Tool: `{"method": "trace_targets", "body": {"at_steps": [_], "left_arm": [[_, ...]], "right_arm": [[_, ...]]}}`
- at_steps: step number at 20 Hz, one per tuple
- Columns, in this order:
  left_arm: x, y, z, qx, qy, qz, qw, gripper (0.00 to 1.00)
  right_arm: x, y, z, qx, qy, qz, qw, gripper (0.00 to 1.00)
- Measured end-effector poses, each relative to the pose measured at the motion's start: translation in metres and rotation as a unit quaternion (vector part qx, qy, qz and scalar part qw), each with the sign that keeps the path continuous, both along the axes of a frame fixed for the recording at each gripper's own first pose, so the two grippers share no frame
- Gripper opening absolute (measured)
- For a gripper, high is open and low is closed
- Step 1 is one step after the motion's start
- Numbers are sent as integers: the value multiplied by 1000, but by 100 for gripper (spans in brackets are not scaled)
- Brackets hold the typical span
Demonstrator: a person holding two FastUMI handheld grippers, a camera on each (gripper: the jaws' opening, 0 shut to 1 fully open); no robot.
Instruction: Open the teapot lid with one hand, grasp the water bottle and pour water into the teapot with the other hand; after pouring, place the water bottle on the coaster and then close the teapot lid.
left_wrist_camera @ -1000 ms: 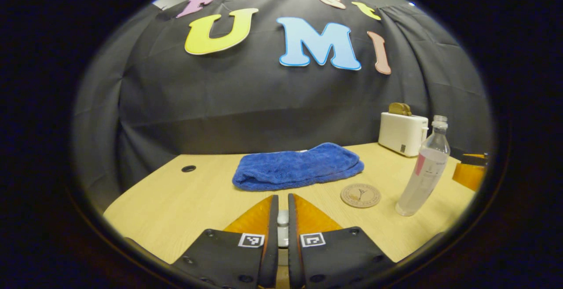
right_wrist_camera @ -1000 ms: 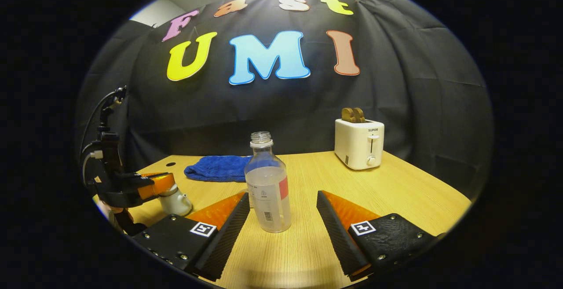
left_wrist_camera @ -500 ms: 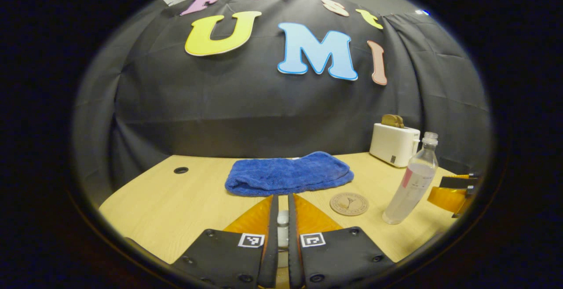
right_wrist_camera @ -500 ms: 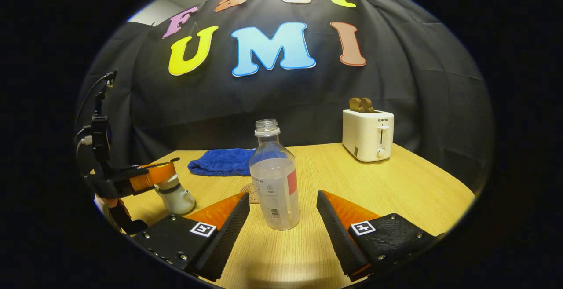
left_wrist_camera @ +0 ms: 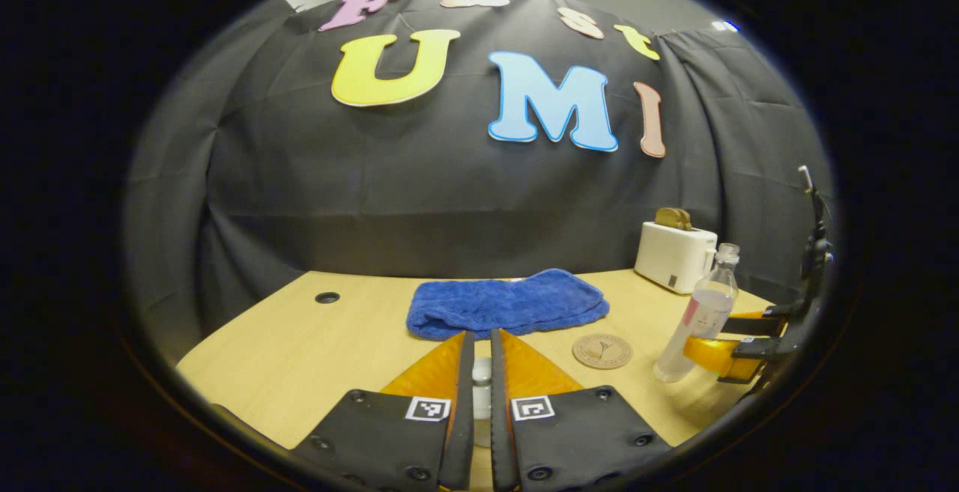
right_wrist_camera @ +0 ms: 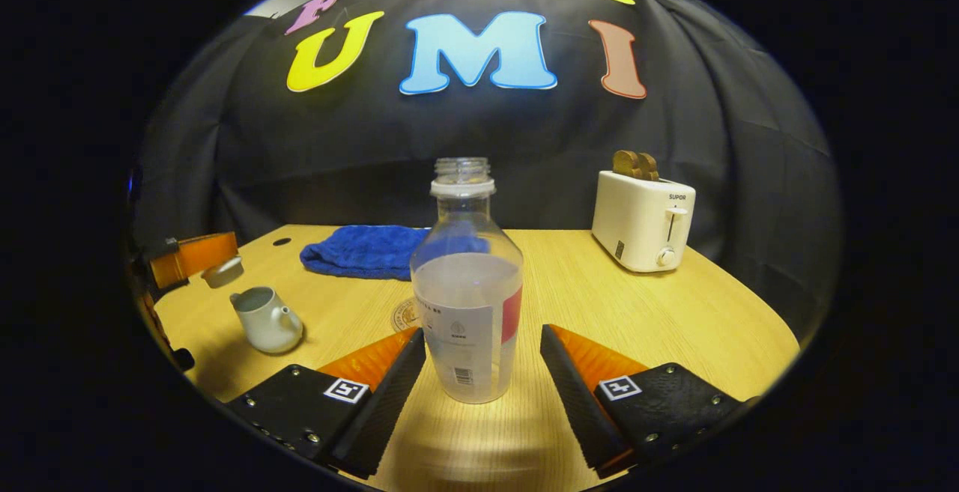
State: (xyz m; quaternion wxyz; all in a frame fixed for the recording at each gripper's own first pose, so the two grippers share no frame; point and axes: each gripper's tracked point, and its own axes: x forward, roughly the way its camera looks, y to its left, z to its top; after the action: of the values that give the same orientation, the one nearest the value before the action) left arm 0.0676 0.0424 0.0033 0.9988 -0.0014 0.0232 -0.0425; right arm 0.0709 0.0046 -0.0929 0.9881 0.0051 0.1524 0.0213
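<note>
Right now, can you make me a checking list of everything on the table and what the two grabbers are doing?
Surface: wooden table, one round hole.
Job's things: teapot open, lid lifted off; water bottle upright, uncapped, partly full; coaster bare.
Clutter: blue towel; toaster with bread.
Grippers: left gripper shut on lid; right gripper open either side of bottle, whether touching unclear.
Cables: nothing seen.
Surroundings: black cloth wall.
</note>
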Motion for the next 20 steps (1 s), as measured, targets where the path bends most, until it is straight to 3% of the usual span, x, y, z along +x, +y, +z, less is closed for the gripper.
{"method": "trace_targets", "body": {"at_steps": [4,7,10,16,20], "left_arm": [[-7,17,1,-7,-1,9,1000,17],[-10,23,-2,-14,1,9,1000,17],[-14,28,-1,-21,0,8,1000,16],[-26,44,0,-23,-2,16,1000,17],[-35,62,-1,-23,-2,31,999,17]], "right_arm": [[5,7,-8,-19,8,13,1000,77],[5,6,-2,-67,7,15,998,76],[10,6,13,-147,-14,12,989,76],[21,42,37,-282,-60,42,957,76],[27,64,53,-389,-98,61,914,75]]}}
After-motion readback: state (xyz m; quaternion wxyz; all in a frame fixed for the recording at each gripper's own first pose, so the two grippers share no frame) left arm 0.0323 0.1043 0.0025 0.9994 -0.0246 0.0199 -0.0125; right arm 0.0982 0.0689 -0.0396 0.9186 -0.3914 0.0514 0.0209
